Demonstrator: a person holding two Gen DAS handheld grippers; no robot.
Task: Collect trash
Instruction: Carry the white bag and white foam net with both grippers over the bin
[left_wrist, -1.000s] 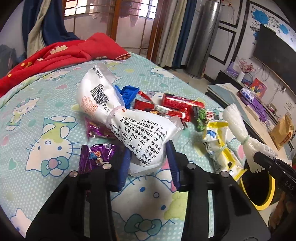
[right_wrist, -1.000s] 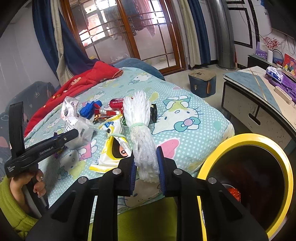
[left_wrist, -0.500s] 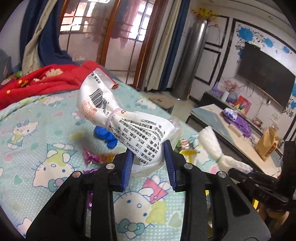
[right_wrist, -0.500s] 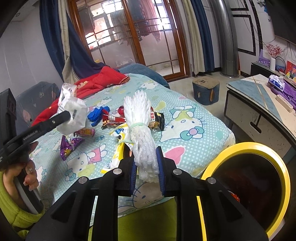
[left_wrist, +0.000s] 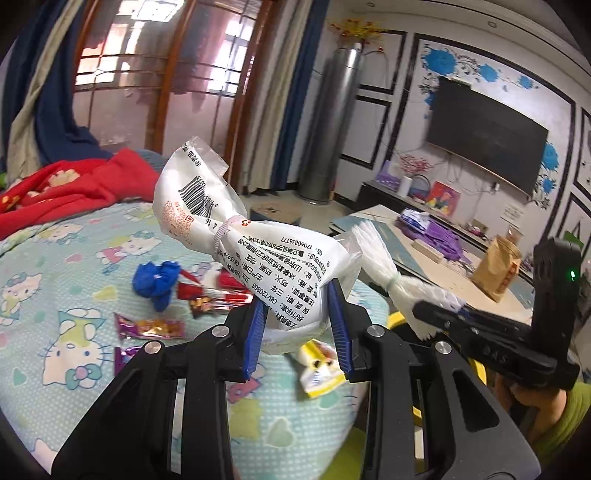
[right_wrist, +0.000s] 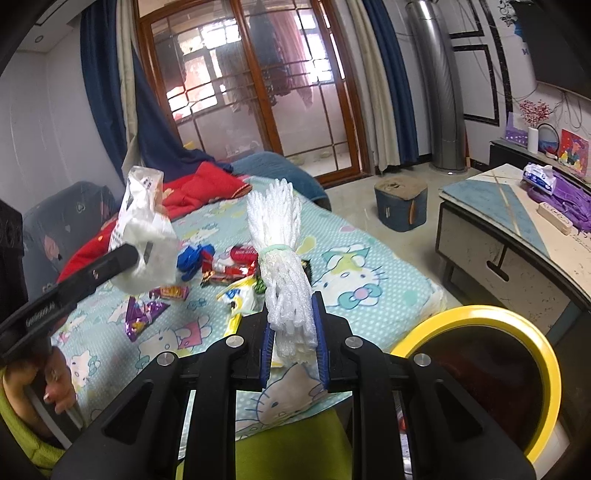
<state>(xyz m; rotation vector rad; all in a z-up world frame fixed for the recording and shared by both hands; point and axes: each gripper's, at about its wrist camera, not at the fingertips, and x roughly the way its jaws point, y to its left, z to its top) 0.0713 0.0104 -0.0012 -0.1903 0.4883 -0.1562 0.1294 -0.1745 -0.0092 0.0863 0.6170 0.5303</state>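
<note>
My left tongs (left_wrist: 297, 328) pinch the crinkly, feather-light plastic bag (left_wrist: 255, 258) by its lower end, above the bed (left_wrist: 74, 332); my right tongs (right_wrist: 293, 345) squeeze the soft foam netting (right_wrist: 284, 266) beside the bin (right_wrist: 480, 321).

Black grippers (left_wrist: 297, 332) (right_wrist: 292, 347), blue pads, silver screws; lime-green sleeves.

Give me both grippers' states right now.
Left gripper: closed on the white plastic bag.
Right gripper: closed on the white foam netting.
</note>
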